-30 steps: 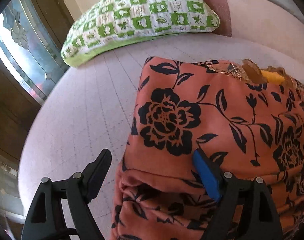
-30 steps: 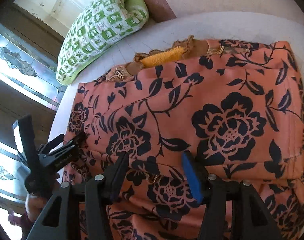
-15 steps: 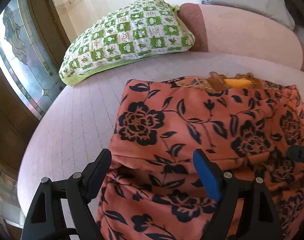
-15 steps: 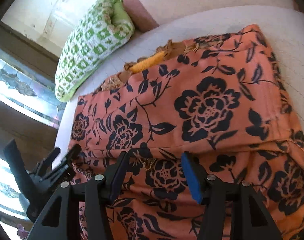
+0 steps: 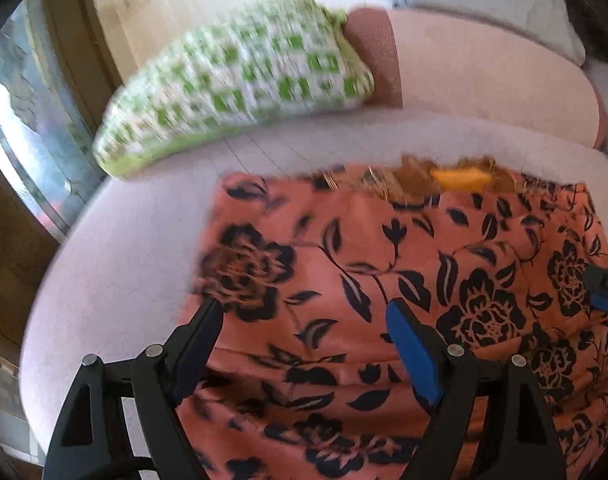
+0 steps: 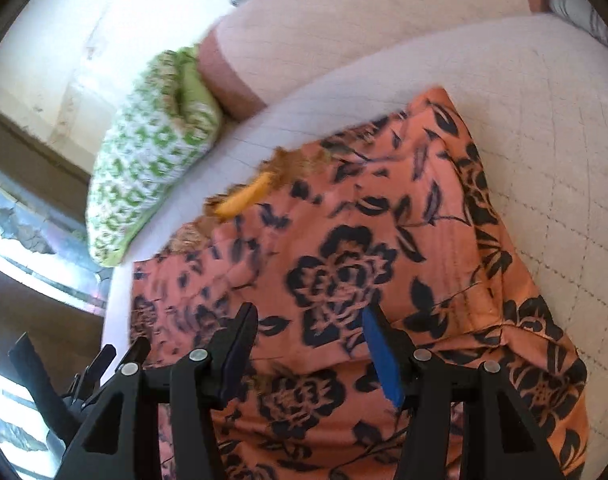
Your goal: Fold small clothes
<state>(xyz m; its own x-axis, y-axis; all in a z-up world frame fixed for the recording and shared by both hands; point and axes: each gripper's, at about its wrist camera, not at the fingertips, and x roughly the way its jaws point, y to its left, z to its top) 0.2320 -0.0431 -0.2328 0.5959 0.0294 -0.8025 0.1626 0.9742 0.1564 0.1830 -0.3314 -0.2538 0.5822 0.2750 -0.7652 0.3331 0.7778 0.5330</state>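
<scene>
An orange garment with a black flower print [image 5: 383, 264] lies partly folded on the pale pink bed [image 5: 116, 248]. It has a brown and yellow trimmed neckline [image 5: 455, 178] at its far edge. It also shows in the right wrist view [image 6: 343, 272]. My left gripper [image 5: 304, 324] is open and empty, raised over the garment's near left part. My right gripper [image 6: 309, 320] is open and empty over the garment's near middle. The right gripper's tip shows at the right edge of the left wrist view [image 5: 605, 288]. The left gripper shows low on the left in the right wrist view [image 6: 76, 376].
A green and white checked pillow [image 5: 240, 80] lies at the far left of the bed. A pink bolster [image 5: 483, 72] runs along the back. A window with patterned glass [image 5: 20, 128] stands to the left, past the bed's edge.
Both grippers have drawn back and risen from the garment, staying open. More of the bed, pillow and bolster has come into view. The garment lies still.
</scene>
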